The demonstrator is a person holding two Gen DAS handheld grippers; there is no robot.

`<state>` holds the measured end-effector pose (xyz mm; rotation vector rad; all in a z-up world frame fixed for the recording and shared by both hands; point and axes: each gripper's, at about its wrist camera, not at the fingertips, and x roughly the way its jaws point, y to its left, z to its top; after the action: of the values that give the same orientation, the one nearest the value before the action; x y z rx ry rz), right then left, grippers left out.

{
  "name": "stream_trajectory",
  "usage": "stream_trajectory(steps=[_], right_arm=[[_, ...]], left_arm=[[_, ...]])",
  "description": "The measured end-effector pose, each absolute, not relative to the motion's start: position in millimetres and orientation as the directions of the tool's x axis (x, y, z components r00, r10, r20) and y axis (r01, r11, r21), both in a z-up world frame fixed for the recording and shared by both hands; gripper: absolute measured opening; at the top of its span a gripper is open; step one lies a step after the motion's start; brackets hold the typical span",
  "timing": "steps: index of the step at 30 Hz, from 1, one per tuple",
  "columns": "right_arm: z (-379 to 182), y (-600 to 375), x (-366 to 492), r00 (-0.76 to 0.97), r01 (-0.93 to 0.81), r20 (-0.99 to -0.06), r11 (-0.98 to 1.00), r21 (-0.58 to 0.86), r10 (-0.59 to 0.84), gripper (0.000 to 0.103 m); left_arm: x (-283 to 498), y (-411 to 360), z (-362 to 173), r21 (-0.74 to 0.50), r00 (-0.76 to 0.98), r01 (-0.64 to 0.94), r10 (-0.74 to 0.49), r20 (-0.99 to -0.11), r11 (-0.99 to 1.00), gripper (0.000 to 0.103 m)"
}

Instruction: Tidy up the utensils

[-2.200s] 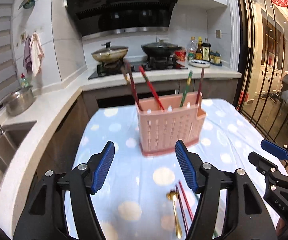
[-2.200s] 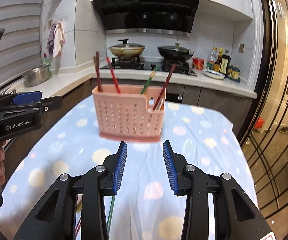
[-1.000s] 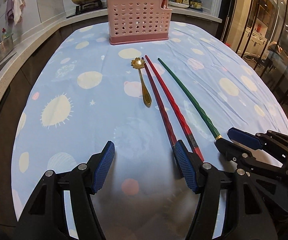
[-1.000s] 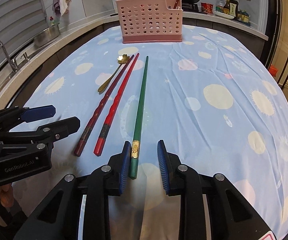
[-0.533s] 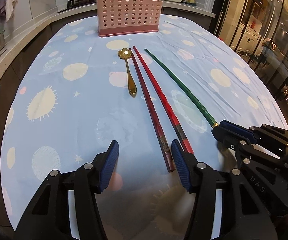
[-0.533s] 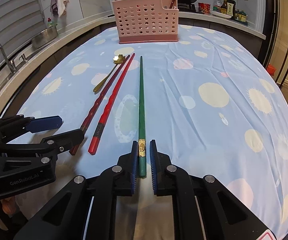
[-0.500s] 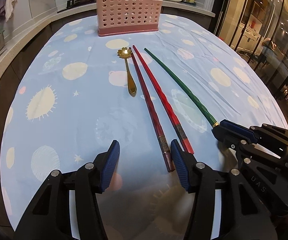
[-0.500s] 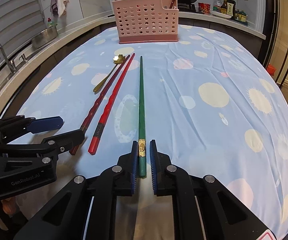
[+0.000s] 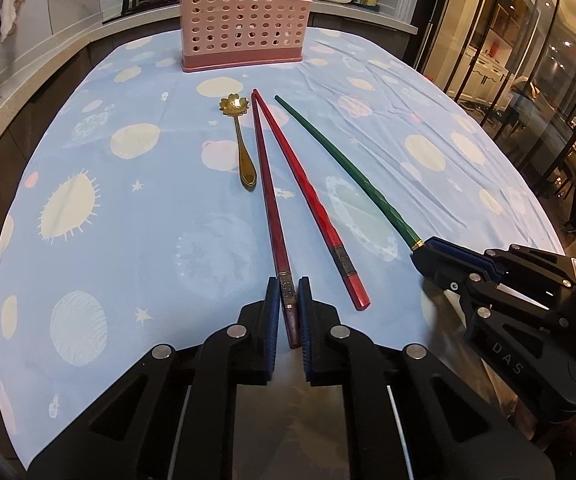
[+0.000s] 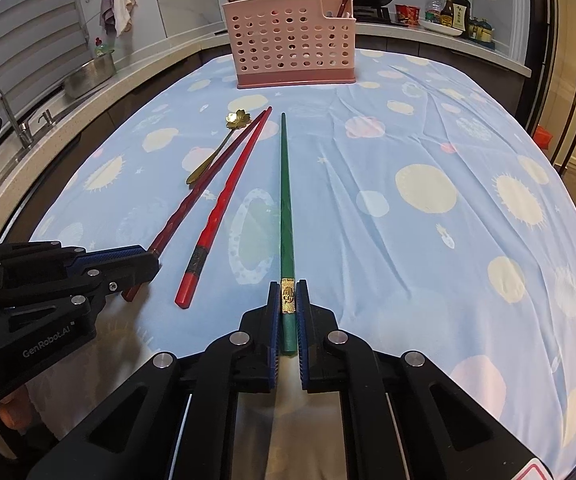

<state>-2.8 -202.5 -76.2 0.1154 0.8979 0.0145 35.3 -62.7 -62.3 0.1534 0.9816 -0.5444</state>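
My left gripper [image 9: 288, 286] is shut on the near end of a dark red chopstick [image 9: 268, 192] that lies on the blue tablecloth. My right gripper [image 10: 288, 290] is shut on the near end of a green chopstick [image 10: 285, 184]. Between them lies a bright red chopstick [image 9: 308, 196], free; it also shows in the right wrist view [image 10: 223, 204]. A gold spoon [image 9: 239, 140] with a flower bowl lies left of the chopsticks. The pink perforated utensil holder [image 9: 243, 20] stands at the table's far end with several chopsticks in it.
The table has a blue dotted cloth [image 9: 127, 216]. A kitchen counter with a sink [image 10: 19, 128] and a steel pot [image 10: 89, 72] runs along the left. A stove with pans and bottles [image 10: 452, 10] is behind the holder. Glass doors [image 9: 528, 40] are at the right.
My left gripper has closed on the dark red chopstick's end; half a second ago it was open. My right gripper closed on the green chopstick earlier and still holds it.
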Motion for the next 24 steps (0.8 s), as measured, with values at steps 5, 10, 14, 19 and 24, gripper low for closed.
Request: stream_trajectory(steps=[5, 10, 14, 19, 24], right_arm=[[-70.0, -207.4, -4.3, 0.637, 0.046, -0.769, 0.993, 0.112, 0.057, 0.007], [-50.7, -216.8, -4.5, 0.677, 0.058, -0.735, 0.991, 0.119, 0.048, 0.007], [-28.9, -224.9, -1.2, 0.719, 0.063, -0.694, 0.991, 0.121, 0.039, 0.007], [2.8, -235.8, 8.6, 0.773, 0.059, -0.633, 0.989, 0.134, 0.039, 0.007], [28.4, -244.7, 19.7, 0.816, 0.054, -0.577, 0.988, 0.147, 0.042, 0.007]], left_arm=[[34.7, -59.1, -51.9, -0.132, 0.444, 0.501, -0.385, -0.809, 0.855, 0.009], [38.3, -52.6, -31.0, -0.137, 0.485, 0.491, -0.401, -0.777, 0.860, 0.008], [46.1, -49.2, -8.8, -0.135, 0.531, 0.486, -0.414, -0.739, 0.863, 0.008], [59.3, -49.4, 22.5, -0.126, 0.593, 0.487, -0.432, -0.679, 0.865, 0.007], [73.0, -50.6, 49.6, -0.121, 0.642, 0.486, -0.447, -0.623, 0.866, 0.002]])
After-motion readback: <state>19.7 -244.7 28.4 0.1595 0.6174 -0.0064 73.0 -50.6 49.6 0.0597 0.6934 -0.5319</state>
